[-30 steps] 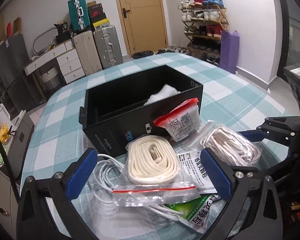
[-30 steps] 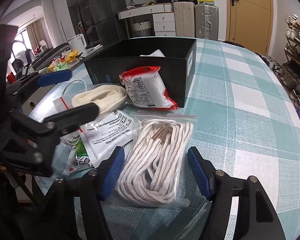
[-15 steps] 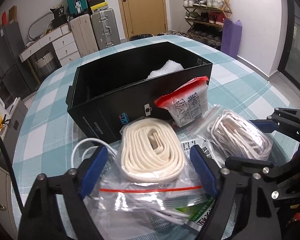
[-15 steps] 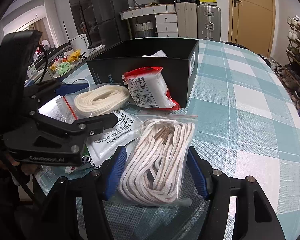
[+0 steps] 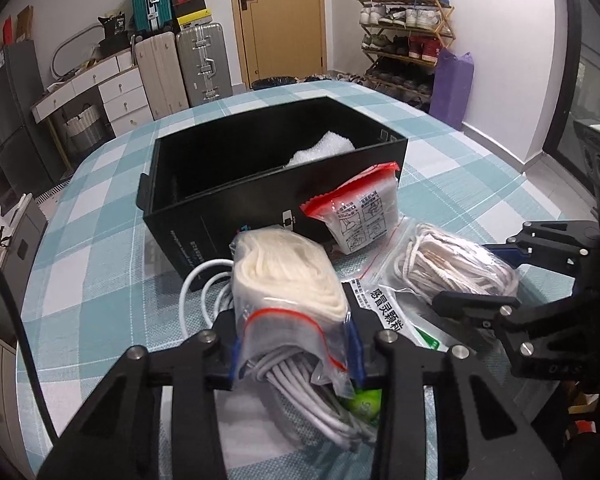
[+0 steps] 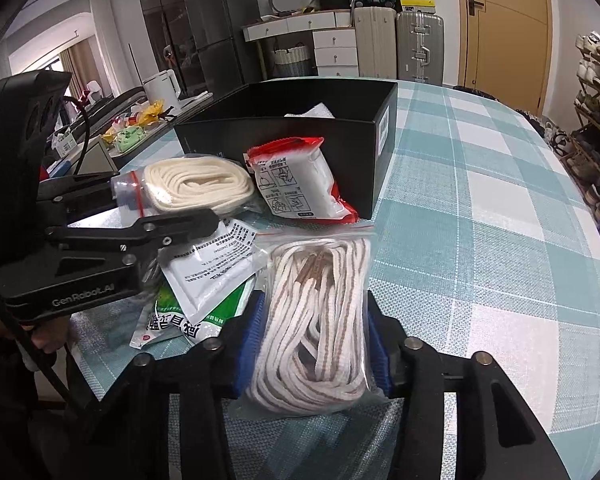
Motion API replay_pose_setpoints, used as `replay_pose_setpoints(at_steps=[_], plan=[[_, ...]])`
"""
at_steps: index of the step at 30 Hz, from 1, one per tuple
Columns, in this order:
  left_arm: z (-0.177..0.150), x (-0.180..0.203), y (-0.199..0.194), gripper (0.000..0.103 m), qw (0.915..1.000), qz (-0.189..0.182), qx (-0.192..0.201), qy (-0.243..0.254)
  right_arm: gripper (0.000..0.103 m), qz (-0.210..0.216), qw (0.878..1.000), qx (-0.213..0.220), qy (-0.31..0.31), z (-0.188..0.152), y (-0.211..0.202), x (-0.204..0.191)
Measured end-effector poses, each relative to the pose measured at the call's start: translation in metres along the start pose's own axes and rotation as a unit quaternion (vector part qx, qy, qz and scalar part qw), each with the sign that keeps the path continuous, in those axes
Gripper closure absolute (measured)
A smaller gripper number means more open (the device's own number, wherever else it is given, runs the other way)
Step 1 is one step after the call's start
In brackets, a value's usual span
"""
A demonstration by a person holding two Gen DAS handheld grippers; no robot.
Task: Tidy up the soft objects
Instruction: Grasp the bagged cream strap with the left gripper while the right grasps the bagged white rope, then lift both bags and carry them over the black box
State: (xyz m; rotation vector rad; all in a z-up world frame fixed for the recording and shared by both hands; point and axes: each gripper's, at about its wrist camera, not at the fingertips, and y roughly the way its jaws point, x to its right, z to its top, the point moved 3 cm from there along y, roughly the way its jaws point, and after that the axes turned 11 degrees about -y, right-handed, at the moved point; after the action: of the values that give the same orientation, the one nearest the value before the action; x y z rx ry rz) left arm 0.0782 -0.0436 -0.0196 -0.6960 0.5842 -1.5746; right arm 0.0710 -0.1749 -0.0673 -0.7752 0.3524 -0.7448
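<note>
A zip bag of cream flat cord (image 5: 288,276) sits between the blue pads of my left gripper (image 5: 296,356). The jaws are closing and squeeze the bag's red-zip end, tipping it up over a white cable (image 5: 204,284). My right gripper (image 6: 315,344) is closing too, its pads pressing both sides of a bag of white-and-brown rope (image 6: 320,320) on the checked tablecloth (image 6: 480,240). Behind both stands an open black box (image 5: 260,216) with white foam (image 5: 324,150) inside. A red-edged packet (image 6: 296,184) leans on its front wall.
White and green medicine sachets (image 6: 208,268) lie between the two bags. The left gripper (image 6: 168,204) crosses the right wrist view at the left, with a hand below it. Suitcases, drawers and a shoe rack stand beyond the table.
Both grippers have closed in from wide open onto their bags. The cream cord bag is now pinched and tipped up, and the rope bag is squeezed narrower.
</note>
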Motion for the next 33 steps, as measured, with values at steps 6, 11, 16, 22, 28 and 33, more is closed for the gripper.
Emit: replay_pose_setpoints(at_steps=[6,11,16,22,28,33], plan=[[0.003,-0.005,-0.014,0.069,0.9997,-0.017,0.017,-0.010,0.061,-0.003,1.000,0.017,-0.003,0.004,-0.007,0.000],[0.004,-0.008,-0.025,0.070,0.9989,-0.029,0.032,-0.018,0.061,-0.006,0.999,0.038,-0.006,0.008,-0.017,-0.001],[0.008,-0.012,-0.037,0.072,0.9974,-0.038,0.054,-0.029,0.061,-0.009,0.998,0.061,-0.004,0.013,-0.027,-0.002],[0.010,-0.018,-0.046,0.073,0.9958,-0.046,0.068,-0.041,0.062,-0.011,0.996,0.085,-0.003,0.019,-0.039,-0.003],[0.013,-0.024,-0.055,0.073,0.9943,-0.045,0.082,-0.051,0.062,-0.017,0.994,0.109,-0.004,0.025,-0.051,-0.004],[0.016,-0.028,-0.067,0.073,0.9925,-0.047,0.098,-0.056,0.062,-0.019,0.992,0.127,-0.001,0.033,-0.060,-0.004]])
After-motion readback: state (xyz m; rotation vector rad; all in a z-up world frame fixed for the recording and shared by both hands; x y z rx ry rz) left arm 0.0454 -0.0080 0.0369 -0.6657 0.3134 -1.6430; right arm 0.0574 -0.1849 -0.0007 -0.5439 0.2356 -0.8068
